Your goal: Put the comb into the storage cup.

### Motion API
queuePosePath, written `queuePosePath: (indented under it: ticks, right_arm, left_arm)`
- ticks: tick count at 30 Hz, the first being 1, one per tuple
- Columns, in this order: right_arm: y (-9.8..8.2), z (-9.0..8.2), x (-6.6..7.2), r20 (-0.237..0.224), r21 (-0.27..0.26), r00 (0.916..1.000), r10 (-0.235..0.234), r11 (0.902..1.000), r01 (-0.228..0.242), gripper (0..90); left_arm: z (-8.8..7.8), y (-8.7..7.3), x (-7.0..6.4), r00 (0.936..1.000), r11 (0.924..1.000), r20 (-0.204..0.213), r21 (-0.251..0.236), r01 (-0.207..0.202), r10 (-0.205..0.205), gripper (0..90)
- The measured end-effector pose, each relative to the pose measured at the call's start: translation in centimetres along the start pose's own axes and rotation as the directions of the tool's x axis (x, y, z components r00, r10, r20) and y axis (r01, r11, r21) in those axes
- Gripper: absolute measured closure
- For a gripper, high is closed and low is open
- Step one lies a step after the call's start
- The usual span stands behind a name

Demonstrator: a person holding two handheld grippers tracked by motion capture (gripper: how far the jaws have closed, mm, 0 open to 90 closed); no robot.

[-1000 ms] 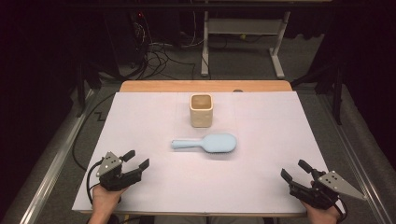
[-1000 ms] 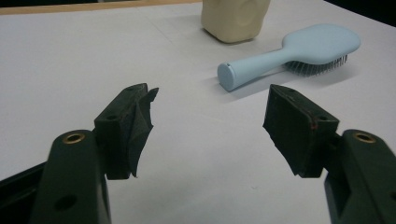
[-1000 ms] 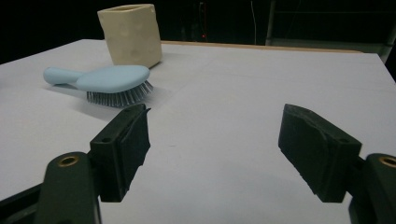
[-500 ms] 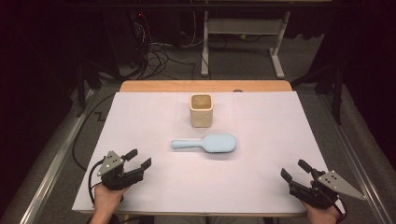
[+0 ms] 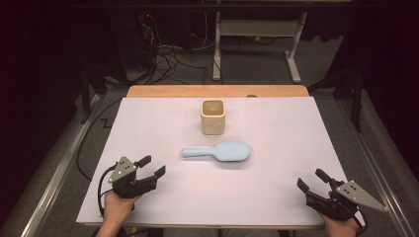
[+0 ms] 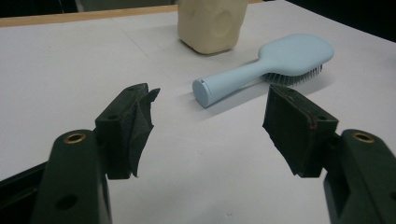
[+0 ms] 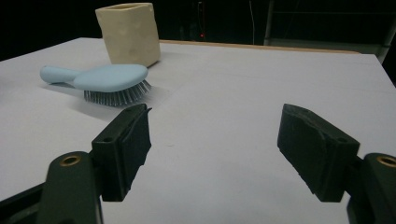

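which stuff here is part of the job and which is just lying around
Part of the job:
- light blue hairbrush, bristles down on the white table cover
- cream square cup behind it
- left gripper and right gripper, both open, holding nothing

Just lying about:
- cables on the floor
- metal stand beyond the table

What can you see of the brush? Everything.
The brush is pale blue, smooth and plastic-looking, with a rounded oblong head and a straight round handle that ends in a flat cap. It lies bristles down on the white sheet, near the table's middle; grey bristles show under the head. In the high view the handle points left and the head right. It sits just in front of the cream cup, apart from it. Only the sheet touches it.
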State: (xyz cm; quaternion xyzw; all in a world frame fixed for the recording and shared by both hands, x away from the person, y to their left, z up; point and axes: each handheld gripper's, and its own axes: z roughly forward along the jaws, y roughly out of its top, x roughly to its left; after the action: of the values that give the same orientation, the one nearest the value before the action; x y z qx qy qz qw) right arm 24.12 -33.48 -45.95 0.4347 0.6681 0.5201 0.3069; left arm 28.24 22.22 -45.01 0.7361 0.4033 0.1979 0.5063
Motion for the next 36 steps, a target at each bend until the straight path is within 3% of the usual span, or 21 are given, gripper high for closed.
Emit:
queuePosePath:
  ticks: [23, 36]
  right_arm:
    - [0.0, 0.0, 0.0, -0.006, -0.003, 1.0000, 0.002, 1.0000, -0.002, 26.2]
    - [0.0, 0.0, 0.0, -0.009, -0.005, 1.0000, 0.002, 1.0000, -0.002, 26.2]
  left_arm:
    - [1.6, 1.0, -0.8, 0.9983, 0.9999, 0.058, 0.012, 0.002, -0.002, 33.2]
    - [2.6, 1.6, -1.4, 0.9989, 0.9995, 0.037, 0.014, -0.029, 0.028, 33.1]
